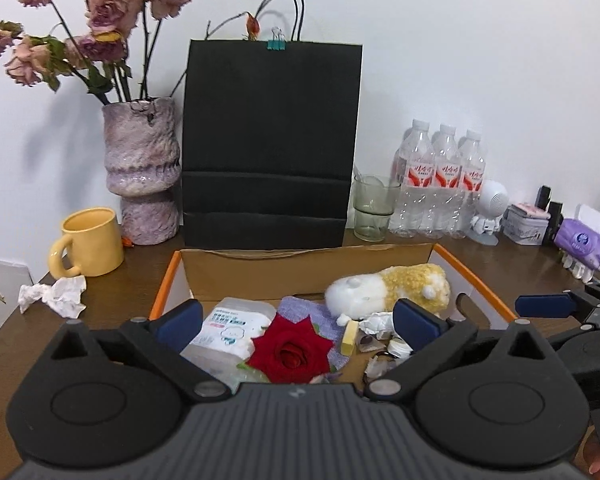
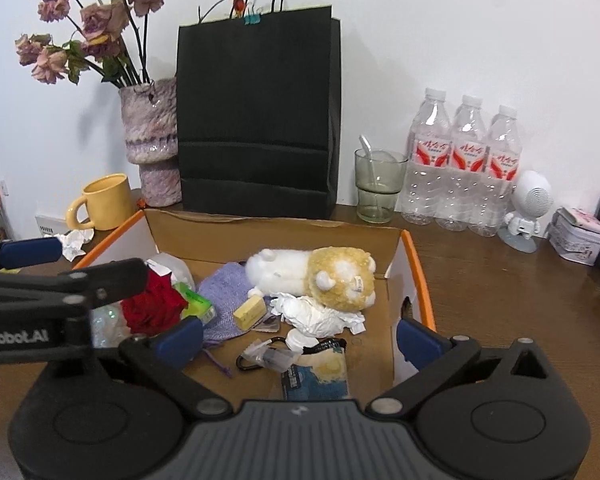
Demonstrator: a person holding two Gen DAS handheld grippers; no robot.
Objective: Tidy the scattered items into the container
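Left wrist view looks down into the cardboard box (image 1: pixel 308 268), which sits on the table (image 1: pixel 500 256) in front of a black paper bag (image 1: pixel 270 140). Inside lie a plush toy (image 1: pixel 384 290), a red rose (image 1: pixel 290 348), a pack of wipes (image 1: pixel 232 328), a purple cloth (image 1: pixel 300 310), a yellow block (image 1: pixel 350 338) and crumpled paper. The left hand-held gripper (image 1: pixel 298 318) hangs over the box with its jaws wide and nothing between them; the right hand-held gripper (image 2: pixel 298 338) is the same, wide and empty above the box's near end.

One stray piece remains outside: a crumpled tissue (image 1: pixel 56 294) on the table beside the yellow mug (image 1: pixel 90 242), left of the box. It looks like the next thing to collect, and the left hand-held gripper is the nearer one. A good pickup would come down from above, pinch the wad across its bulk, and keep clear of the mug and the vase (image 1: pixel 142 172) of dried roses.

As for writing, the arm of the left hand-held gripper seen in the right wrist view reads "nRobot.AI". The water bottles (image 2: pixel 464 164) carry red labels with characters too small to read, and the wipes' print is likewise unclear.
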